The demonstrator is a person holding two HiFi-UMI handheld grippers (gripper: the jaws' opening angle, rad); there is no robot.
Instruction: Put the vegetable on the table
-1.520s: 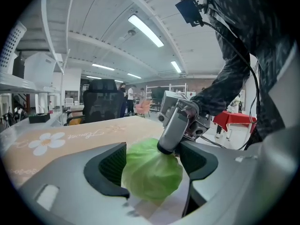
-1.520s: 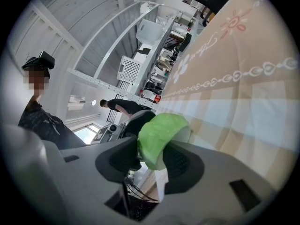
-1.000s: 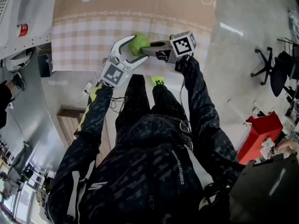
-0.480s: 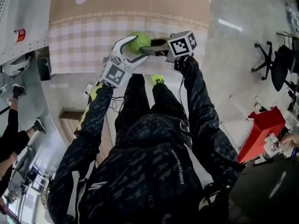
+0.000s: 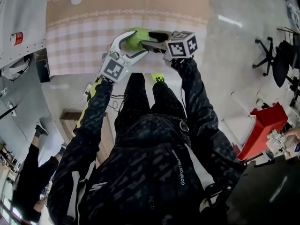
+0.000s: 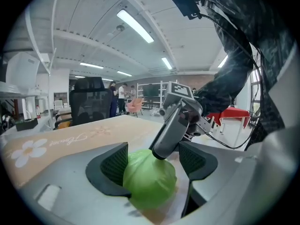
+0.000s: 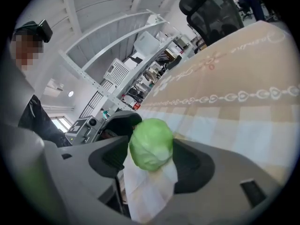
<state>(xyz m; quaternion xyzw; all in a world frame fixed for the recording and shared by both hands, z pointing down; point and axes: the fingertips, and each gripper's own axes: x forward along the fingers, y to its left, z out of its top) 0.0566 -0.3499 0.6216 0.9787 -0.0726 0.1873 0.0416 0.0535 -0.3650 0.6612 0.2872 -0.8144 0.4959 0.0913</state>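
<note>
White print reading "COMFORT", followed by smaller letters too fine to read, runs up the right front of the person's dark jacket [image 5: 154,172]; a white "S" emblem sits on its left side. Cursive lettering on the desk cloth [image 6: 93,130] cannot be made out

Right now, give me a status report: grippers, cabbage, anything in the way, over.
Left gripper open, straddling cabbage. Right gripper open, cabbage between jaws. Cabbage looks set on tablecloth, near edge. Right jaw crowds left's gap.
</note>
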